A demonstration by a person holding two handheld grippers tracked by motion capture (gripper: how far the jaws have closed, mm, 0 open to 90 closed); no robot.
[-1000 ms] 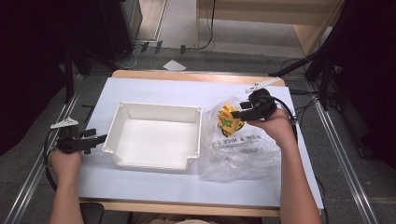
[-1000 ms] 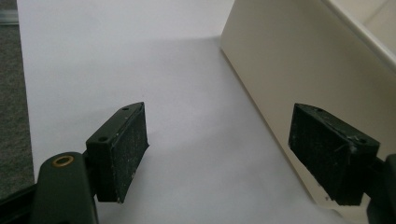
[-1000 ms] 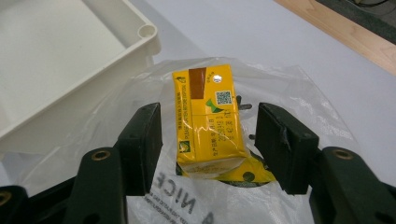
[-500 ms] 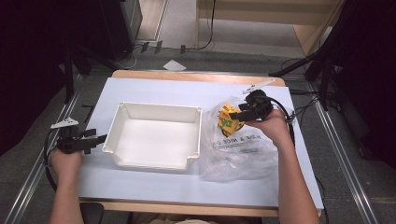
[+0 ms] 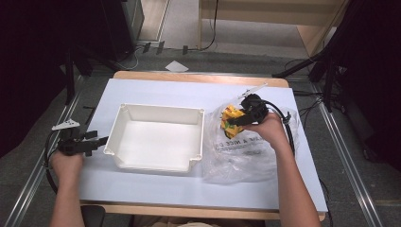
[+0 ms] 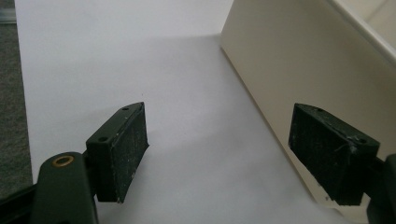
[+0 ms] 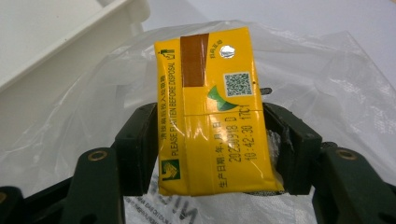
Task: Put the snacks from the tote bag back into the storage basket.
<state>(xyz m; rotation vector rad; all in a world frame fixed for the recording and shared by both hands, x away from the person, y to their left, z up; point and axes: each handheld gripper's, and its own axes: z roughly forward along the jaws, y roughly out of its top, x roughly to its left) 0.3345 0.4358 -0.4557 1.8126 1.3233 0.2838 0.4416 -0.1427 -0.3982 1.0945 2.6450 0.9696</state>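
My right gripper (image 5: 239, 119) (image 7: 210, 154) is shut on a yellow drink carton (image 5: 231, 120) (image 7: 212, 112), holding it just above a crumpled clear plastic bag (image 5: 246, 151) (image 7: 327, 74) on the right of the table. A white rectangular bin (image 5: 124, 118) (image 7: 60, 42) sits empty in the middle, to the left of the bag. At the table's left edge my left gripper (image 5: 99, 141) (image 6: 219, 158) is open, with nothing between its jaws, and points at the bin's outer wall (image 6: 299, 60).
A pale blue mat (image 5: 156, 92) covers the wooden table. A white scrap of paper (image 5: 176, 66) lies on the floor beyond the far edge. Cables and dark stands run along both sides of the table.
The right gripper has shifted slightly toward the bin with the carton. The left gripper has stayed where it was.
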